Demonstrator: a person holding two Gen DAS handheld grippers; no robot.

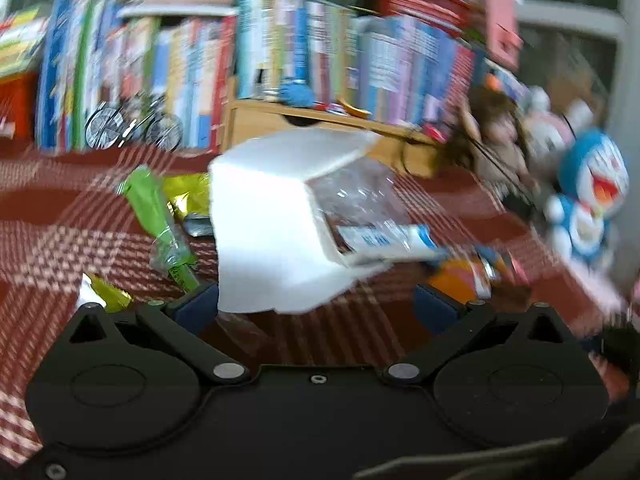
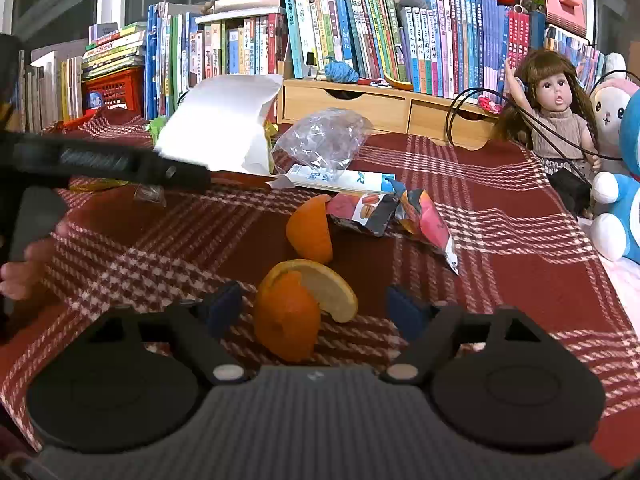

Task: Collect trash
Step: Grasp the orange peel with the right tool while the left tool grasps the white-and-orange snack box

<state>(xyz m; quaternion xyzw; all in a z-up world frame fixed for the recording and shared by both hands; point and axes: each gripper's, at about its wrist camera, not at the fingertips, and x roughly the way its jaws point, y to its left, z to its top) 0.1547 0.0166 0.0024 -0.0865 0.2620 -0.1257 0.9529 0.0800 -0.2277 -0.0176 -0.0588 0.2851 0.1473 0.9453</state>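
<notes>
My right gripper [image 2: 316, 306]: jaws wide, nothing gripped | orange peel [image 2: 298, 312] on the cloth between my fingertips, dead ahead at 12, peel standing upright | left gripper [image 1: 316, 308] also spread, holding nothing, by the white bag [image 1: 272, 216] | right nearer the peel.

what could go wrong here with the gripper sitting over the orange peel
The right hand-held gripper is open around the near curled orange peel, pads not touching. A pale orange wedge leans against it, so closing might catch both or push one away. The peel's curved skin could slip or squash between the blue pads.
</notes>
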